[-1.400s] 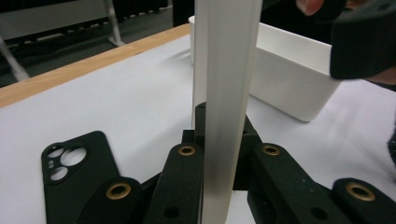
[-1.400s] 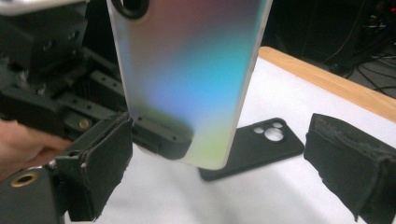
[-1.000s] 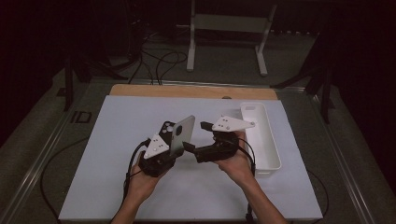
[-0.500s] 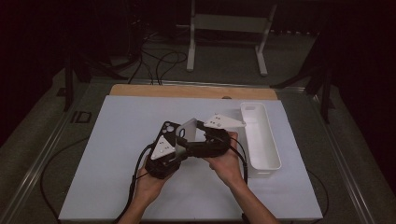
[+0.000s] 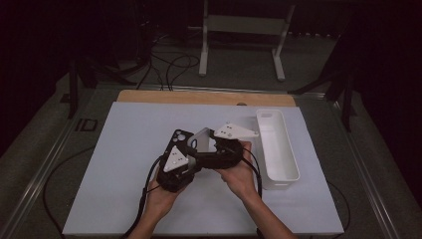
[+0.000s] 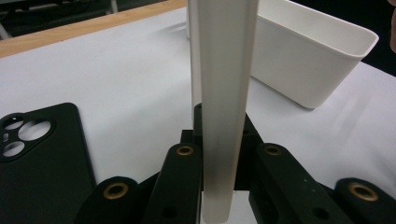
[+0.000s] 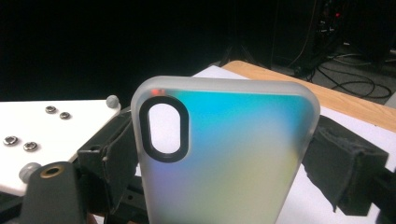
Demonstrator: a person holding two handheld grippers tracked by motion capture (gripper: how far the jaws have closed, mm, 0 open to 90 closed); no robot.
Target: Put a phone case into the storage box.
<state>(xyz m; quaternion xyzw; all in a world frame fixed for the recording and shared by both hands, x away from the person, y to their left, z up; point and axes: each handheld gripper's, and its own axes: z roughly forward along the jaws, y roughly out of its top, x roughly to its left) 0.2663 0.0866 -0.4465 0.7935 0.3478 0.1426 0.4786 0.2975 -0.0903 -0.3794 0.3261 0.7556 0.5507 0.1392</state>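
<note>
The frosted phone case (image 7: 224,154) stands upright above the middle of the white worktop (image 5: 124,149), held between both tools. The left gripper (image 6: 224,196) is clamped on the case's thin edge: in its own view the pale edge rises straight up from between the two black jaws, which press it from either side. The right gripper (image 5: 211,149) straddles the case across its width; in the right gripper view its padded fingers (image 7: 345,163) stand at each long side of the case. Those jaws have just been closing slightly with the case between them, and whether the pads now press on it cannot be told. From the high view the two tools meet nose to nose, the left hand (image 5: 161,196) and right hand (image 5: 241,174) coming in from the near edge.

The case shows a dark-rimmed oval camera opening near its top corner and a faint rainbow sheen on its flat side. A black phone case (image 6: 42,154) lies flat on the worktop just beside the left gripper. A white tray (image 5: 276,144) sits along the worktop's right edge, apart from both tools. A wooden strip (image 5: 204,97) runs along the far edge.
</note>
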